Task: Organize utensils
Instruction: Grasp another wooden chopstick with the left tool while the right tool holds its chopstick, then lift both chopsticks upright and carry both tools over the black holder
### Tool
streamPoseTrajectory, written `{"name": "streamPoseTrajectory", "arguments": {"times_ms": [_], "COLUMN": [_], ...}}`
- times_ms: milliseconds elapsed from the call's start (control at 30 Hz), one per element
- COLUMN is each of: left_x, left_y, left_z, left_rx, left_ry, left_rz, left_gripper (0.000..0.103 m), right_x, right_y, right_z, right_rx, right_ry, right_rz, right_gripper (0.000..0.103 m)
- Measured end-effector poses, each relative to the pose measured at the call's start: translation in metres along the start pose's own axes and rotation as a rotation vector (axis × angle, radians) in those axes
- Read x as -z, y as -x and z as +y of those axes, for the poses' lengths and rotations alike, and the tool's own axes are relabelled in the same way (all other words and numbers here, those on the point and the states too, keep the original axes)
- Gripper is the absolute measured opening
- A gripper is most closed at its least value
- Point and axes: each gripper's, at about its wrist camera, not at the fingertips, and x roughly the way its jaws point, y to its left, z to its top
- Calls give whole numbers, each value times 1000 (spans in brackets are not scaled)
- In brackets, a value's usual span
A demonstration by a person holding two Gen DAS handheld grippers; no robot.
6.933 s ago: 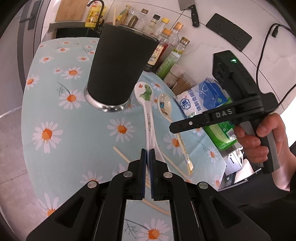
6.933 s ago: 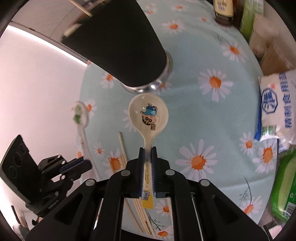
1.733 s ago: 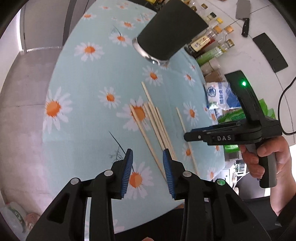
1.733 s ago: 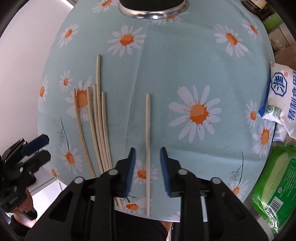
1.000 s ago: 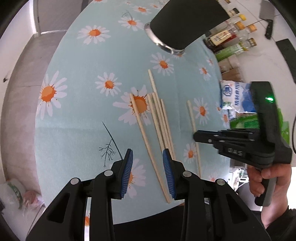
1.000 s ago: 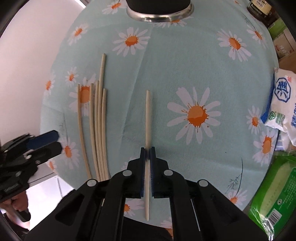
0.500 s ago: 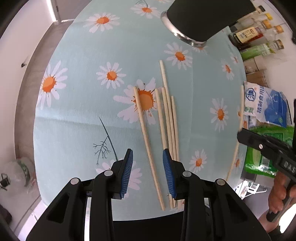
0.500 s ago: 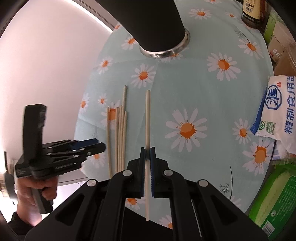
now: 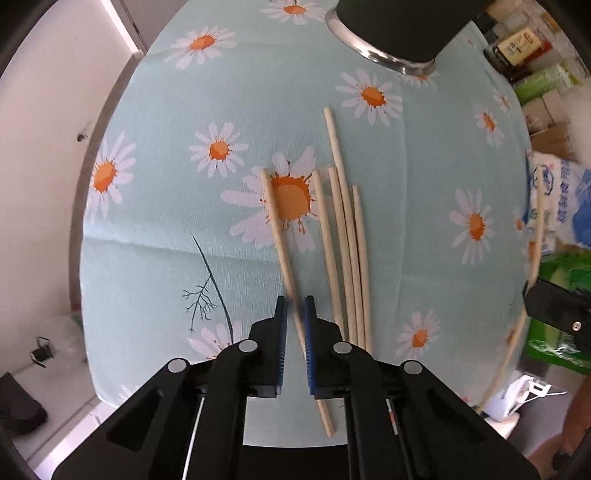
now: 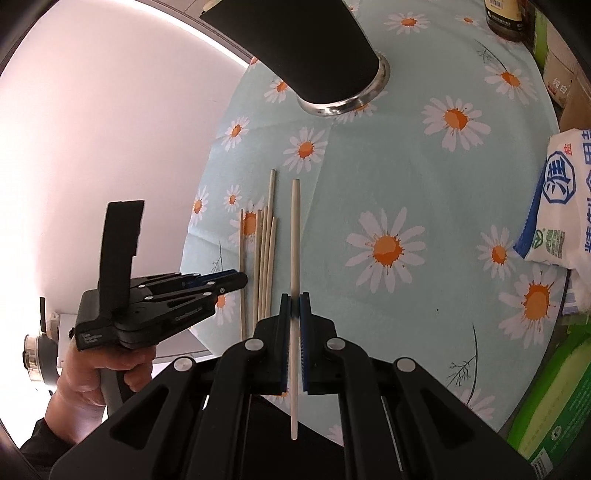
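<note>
Since a second ago, left gripper [image 9: 294, 308] has closed onto one pale wooden chopstick [image 9: 279, 229] at lower centre; right gripper [image 10: 294, 298] clenches another chopstick [image 10: 294, 236], lifted. Next, likely the black cup [image 10: 306, 48].

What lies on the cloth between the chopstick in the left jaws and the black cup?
Left wrist view: bare daisy-print tablecloth between that chopstick and the black cup; four more chopsticks lie alongside.

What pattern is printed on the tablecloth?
White daisies with orange centres on the pale blue tablecloth, clearest in the left wrist view.
</note>
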Motion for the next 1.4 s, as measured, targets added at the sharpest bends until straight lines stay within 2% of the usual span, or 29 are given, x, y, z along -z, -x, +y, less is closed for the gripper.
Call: {"name": "streamPoseTrajectory", "arguments": {"times_ms": [67,267,367,533,833,900,967,1100,1200,1300,1400], "left_x": [0,-3,-1,2,-7,-10,-15,-29,-41,-54,-65], "left_y": [0,-2,1,9,47,58,67,91,104,122,142], "left_z": [-2,-10,-2,18,29,33,35,33,29,27,20], "left_rx": [-14,8,30,80,202,239,272,329,358,402,420], "left_ry": [-10,9,16,4,-80,-110,-139,-203,-237,-270,-322], "left_rz": [-1,-12,-16,-43,-114,-132,-151,-201,-234,-276,-354], "left_gripper": [6,4,4,4,4,4,4,4,4,4,4], "right_x": [1,2,1,-2,-10,-13,-19,-30,-39,-52,-65], "right_y": [0,0,-1,-4,-8,-10,-9,-4,3,13,24], "right_z": [1,0,2,7,22,26,28,44,55,70,82], "right_rx": [-2,-4,3,26,85,91,62,89,71,111,134], "right_ry": [6,8,7,5,-50,-71,-107,-104,-111,-78,-45], "right_rz": [0,-8,-11,-18,-66,-82,-118,-174,-219,-272,-328], "right_gripper": [6,6,6,6,6,6,6,6,6,6,6]}}
